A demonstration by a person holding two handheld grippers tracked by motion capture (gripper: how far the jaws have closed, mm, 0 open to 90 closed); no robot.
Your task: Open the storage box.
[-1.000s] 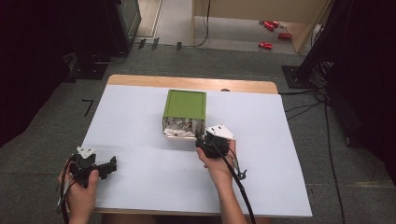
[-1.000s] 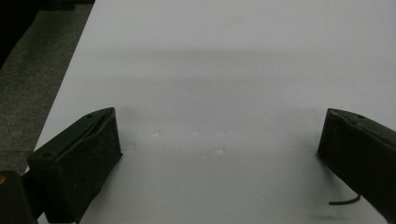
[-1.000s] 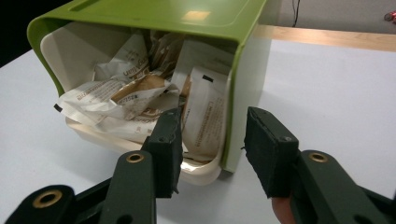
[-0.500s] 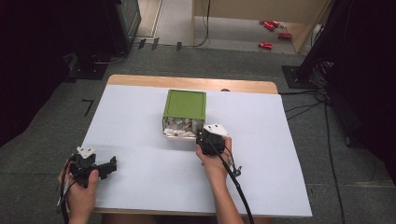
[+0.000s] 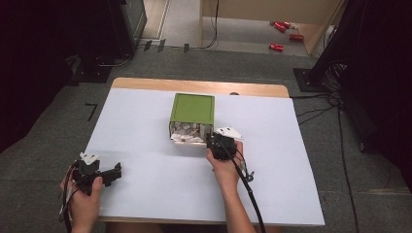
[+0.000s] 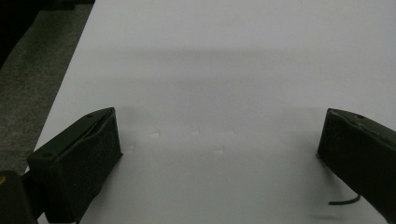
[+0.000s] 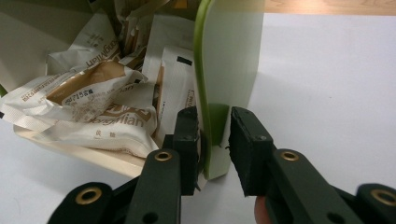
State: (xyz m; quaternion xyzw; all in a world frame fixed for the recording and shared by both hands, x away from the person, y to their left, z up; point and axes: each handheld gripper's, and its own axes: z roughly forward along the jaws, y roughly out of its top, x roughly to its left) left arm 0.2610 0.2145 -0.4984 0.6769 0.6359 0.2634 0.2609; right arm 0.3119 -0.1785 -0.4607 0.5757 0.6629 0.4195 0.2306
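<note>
**Closing on the box wall**

White table [image 5: 145, 145] from above: green box [image 5: 193, 109] lies tipped mid-table, packets [image 5: 187, 131] spilling. Left gripper [image 6: 219, 154] idles, jaws spread. Right gripper [image 7: 215, 140] has been closing astride the box's side wall, one pad not yet touching, probably to right it

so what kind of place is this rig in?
Likely a lab or studio recording bay: a white-covered table on grey carpet, black curtains at the sides, and cables running to a stand base on the floor.
</note>
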